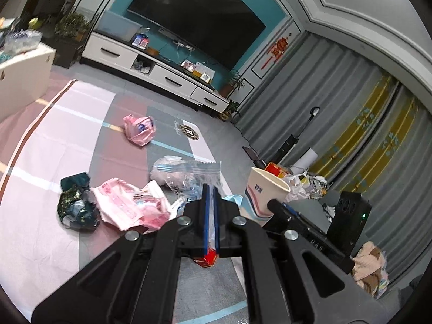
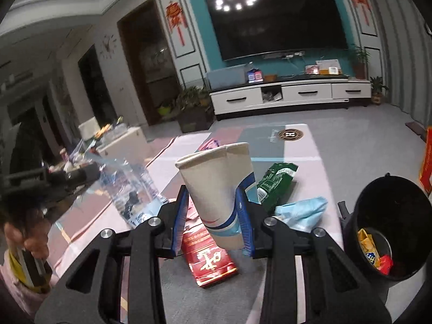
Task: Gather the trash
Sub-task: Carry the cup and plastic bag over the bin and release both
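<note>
- Trash is scattered all over a pastel striped rug (image 1: 54,140) in a living room, with a big TV (image 2: 278,19) on the teal wall.
- Left gripper (image 1: 210,189) has its jaws squeezed right together on a clear plastic zip bag (image 1: 189,172), which sticks up out of the tips. The right wrist view shows that bag dangling off to the left, clear of the floor.
- Right gripper (image 2: 213,210) is clamped on a paper cup (image 2: 216,183) with blue and red swooshes. The blue pads press both sides and the cup's rim is squashed out of round. The cup is tilted a bit, held above the rug.
- Under the cup, on the rug: a red packet (image 2: 208,259) with white writing, a green wrapper (image 2: 275,181) and a blue face mask (image 2: 299,210).
- Black bin (image 2: 386,229) stands just right of the right gripper, with a few yellow and red wrappers already in the bottom.
- Further out on the rug there's a pink bag (image 1: 140,129), a crumpled pink wrapper (image 1: 129,205) and a dark green wad (image 1: 75,205).
</note>
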